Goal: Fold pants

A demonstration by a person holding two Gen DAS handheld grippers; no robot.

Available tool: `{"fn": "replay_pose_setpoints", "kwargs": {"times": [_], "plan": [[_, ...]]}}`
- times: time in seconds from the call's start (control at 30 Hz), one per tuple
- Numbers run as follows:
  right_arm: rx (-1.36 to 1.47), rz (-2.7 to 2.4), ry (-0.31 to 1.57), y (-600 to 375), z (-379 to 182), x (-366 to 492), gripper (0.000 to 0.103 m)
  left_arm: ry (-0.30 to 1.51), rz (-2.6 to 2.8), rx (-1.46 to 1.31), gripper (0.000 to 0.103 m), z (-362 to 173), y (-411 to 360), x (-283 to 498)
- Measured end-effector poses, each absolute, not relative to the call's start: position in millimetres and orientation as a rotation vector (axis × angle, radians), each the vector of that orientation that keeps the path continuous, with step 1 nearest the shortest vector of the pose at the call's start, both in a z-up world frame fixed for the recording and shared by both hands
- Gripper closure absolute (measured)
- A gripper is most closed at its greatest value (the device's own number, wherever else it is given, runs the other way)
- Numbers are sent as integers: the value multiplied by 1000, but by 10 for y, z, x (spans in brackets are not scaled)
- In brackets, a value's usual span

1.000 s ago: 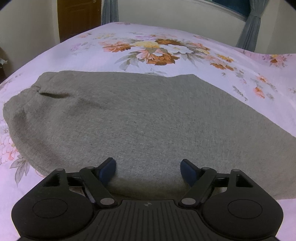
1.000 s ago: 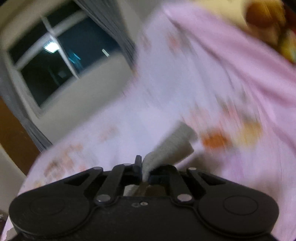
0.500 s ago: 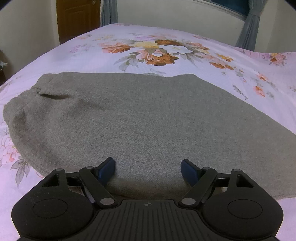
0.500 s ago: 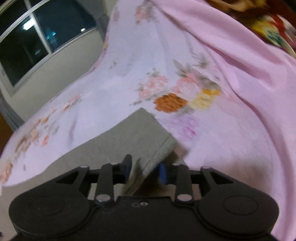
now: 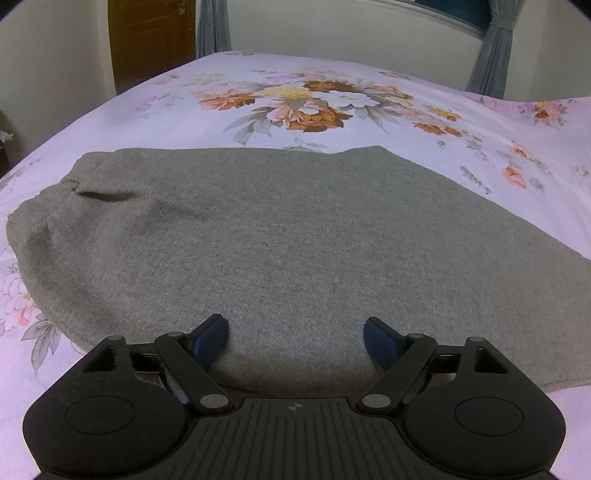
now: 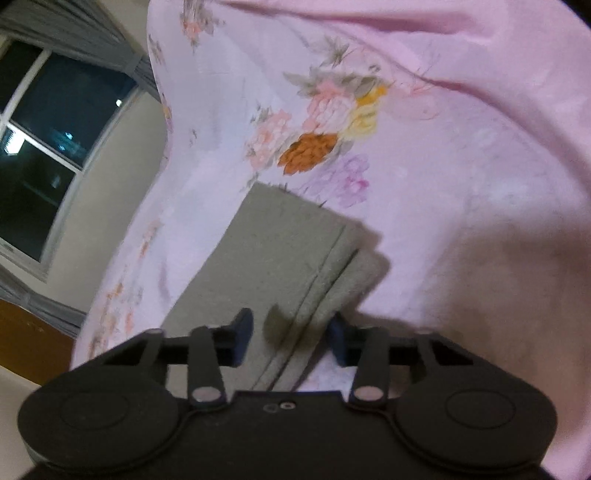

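Grey knit pants (image 5: 280, 236) lie flat on the floral bedspread, waistband at the left, legs running off to the right. My left gripper (image 5: 295, 338) is open, its blue-padded fingers (image 5: 212, 338) spread over the near edge of the pants, holding nothing. In the right wrist view the leg hems (image 6: 295, 266) lie stacked on the sheet. My right gripper (image 6: 290, 334) is open, its fingers on either side of the hem edge, not clamped on it.
The pink floral bedspread (image 5: 303, 99) covers the whole bed. A brown door (image 5: 147, 40) and grey curtains (image 5: 212, 27) stand behind the far left edge. A dark window (image 6: 48, 147) and a rumpled pink fold of bedding (image 6: 498, 92) show in the right wrist view.
My right gripper has opened and let go of the leg hem, which now lies on the bed. The left gripper has stayed open and almost still.
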State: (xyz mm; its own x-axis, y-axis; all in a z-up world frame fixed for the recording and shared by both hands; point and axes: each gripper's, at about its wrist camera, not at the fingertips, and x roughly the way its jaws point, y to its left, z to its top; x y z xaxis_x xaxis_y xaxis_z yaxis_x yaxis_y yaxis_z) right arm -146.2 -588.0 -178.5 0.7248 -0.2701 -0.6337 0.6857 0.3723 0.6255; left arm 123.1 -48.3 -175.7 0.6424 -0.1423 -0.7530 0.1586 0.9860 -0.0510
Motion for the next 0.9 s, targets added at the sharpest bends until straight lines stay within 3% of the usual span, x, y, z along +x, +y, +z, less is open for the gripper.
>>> {"fn": "replay_pose_setpoints", "kwargs": {"times": [0.03, 0.23, 0.33, 0.43, 0.63, 0.77, 0.9], "plan": [[1019, -648, 476, -5886, -1784, -1417, 93, 857, -170, 22, 20, -1758, -487, 1233], [634, -571, 307, -5567, -939, -1373, 95, 862, -177, 31, 19, -1759, -485, 1253], [707, -644, 475, -5787, -1356, -1395, 94, 862, -180, 36, 18, -1767, -493, 1252], [683, -685, 557, -5752, -1658, -1386, 92, 865, -177, 45, 17, -1763, -506, 1248], [626, -790, 510, -5724, -1327, -1560, 64, 860, -177, 42, 17, -1704, -506, 1226], [518, -752, 477, -5572, -1076, -1527, 64, 824, -227, 29, 17, -1571, -655, 1113], [381, -533, 562, -5135, -1065, -1037, 64, 818, -339, 48, 17, -1477, -1111, 1052]]}}
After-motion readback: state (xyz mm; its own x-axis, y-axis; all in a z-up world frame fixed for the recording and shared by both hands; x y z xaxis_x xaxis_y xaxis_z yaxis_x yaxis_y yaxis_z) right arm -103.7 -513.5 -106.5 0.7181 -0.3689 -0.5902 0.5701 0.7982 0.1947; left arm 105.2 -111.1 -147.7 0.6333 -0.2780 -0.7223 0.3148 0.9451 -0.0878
